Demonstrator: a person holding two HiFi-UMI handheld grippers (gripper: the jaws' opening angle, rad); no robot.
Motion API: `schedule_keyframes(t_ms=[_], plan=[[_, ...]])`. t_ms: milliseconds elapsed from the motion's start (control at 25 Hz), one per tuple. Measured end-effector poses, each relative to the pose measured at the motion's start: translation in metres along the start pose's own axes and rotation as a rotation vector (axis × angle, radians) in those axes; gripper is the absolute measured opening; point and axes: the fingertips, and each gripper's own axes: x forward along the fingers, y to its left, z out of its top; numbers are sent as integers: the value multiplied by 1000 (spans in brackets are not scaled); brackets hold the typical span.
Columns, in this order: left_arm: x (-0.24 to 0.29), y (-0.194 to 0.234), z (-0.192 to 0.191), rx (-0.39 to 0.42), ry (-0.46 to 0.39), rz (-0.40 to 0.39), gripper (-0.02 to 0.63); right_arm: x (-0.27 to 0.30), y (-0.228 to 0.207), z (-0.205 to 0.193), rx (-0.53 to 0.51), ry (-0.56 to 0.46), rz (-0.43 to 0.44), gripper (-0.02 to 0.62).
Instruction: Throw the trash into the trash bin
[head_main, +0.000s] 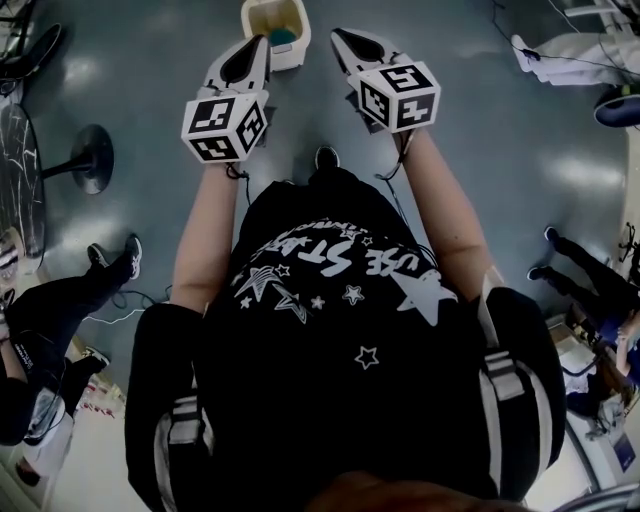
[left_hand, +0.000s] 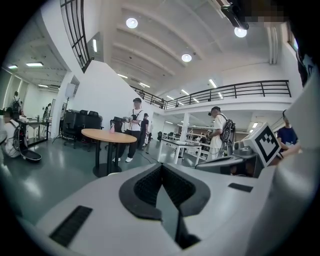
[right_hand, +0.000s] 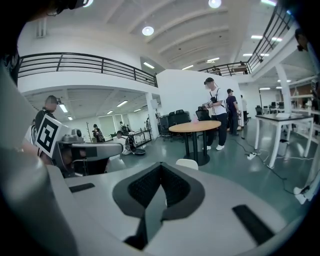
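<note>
The left gripper (head_main: 255, 42) and the right gripper (head_main: 345, 40) are both clenched on nothing, held out side by side ahead of the person, while the pale trash bin (head_main: 288, 58) stands on the grey floor (head_main: 150, 60) just beyond their tips, a teal item (head_main: 283, 37) inside it.

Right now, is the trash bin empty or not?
Not empty. The head view looks down into the open-topped trash bin and shows a blue-green thing lying inside.

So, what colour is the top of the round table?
The round wooden table top is light orange-brown, clearest in the right gripper view.
</note>
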Motion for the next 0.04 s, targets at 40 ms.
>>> schedule_keyframes(t_ms=[40], plan=[[-5, 0, 0, -1, -2, -2, 11, -1, 5, -1, 2, -3, -2, 6]])
